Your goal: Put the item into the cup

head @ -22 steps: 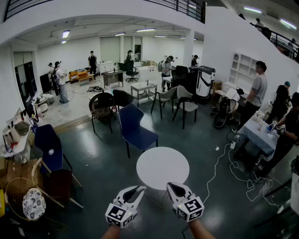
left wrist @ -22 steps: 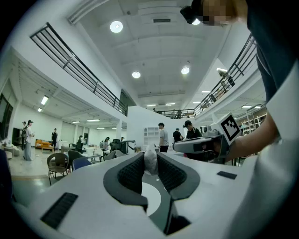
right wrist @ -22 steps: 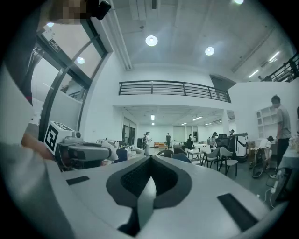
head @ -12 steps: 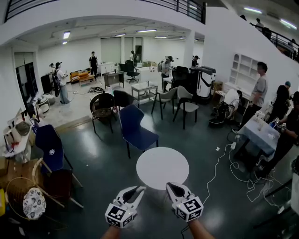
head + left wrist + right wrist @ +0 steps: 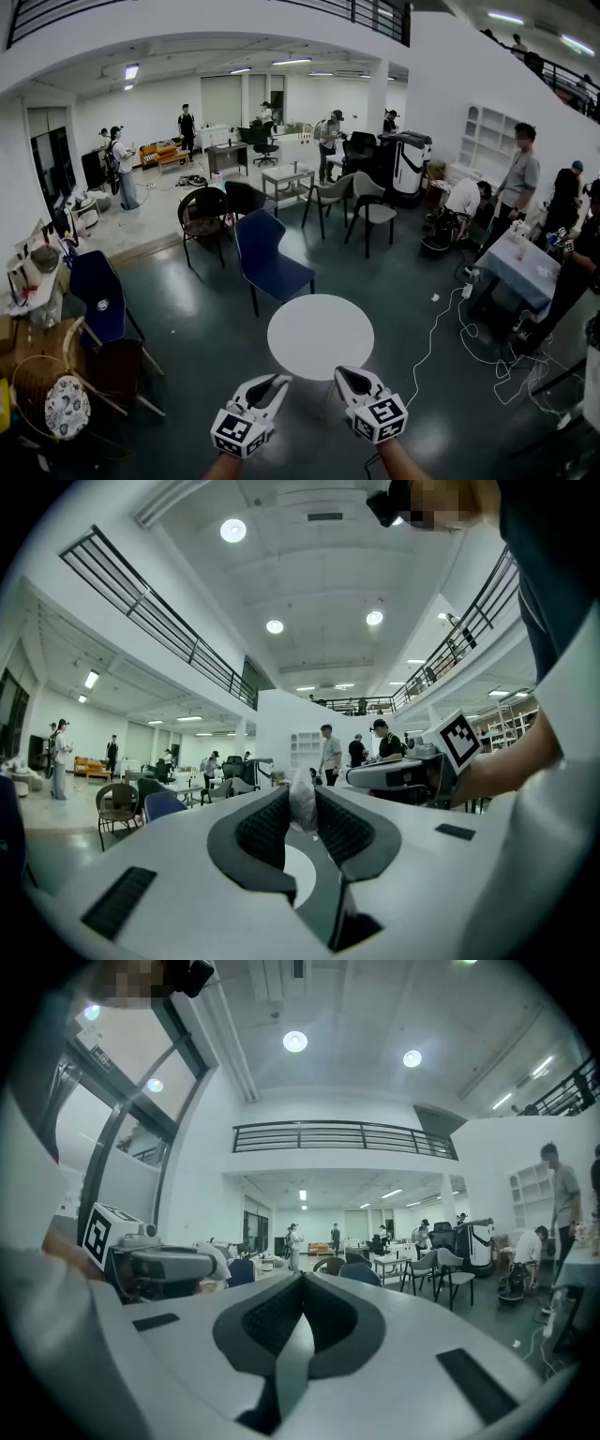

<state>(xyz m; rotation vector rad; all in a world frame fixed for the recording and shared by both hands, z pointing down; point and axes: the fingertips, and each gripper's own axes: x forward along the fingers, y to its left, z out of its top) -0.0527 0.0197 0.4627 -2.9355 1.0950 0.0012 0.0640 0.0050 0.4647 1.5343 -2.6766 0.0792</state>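
Note:
My left gripper (image 5: 277,382) is held level at the bottom of the head view, just short of a round white table (image 5: 320,336). In the left gripper view its dark ribbed pads (image 5: 265,825) are shut on a small pale crumpled item (image 5: 302,802) that sticks up between them. My right gripper (image 5: 343,374) hangs level beside it, and in the right gripper view (image 5: 302,1285) its jaws meet with nothing between them. No cup shows in any view. The table top is bare.
A blue chair (image 5: 265,253) stands just beyond the table, with more chairs and small tables behind it. A white cable (image 5: 433,337) trails over the dark floor at the right. Several people stand around the hall, some at a covered table (image 5: 517,272) on the right.
Both grippers keep their places. The round table and blue chair have slid slightly left in the head view, and people in the background have shifted.

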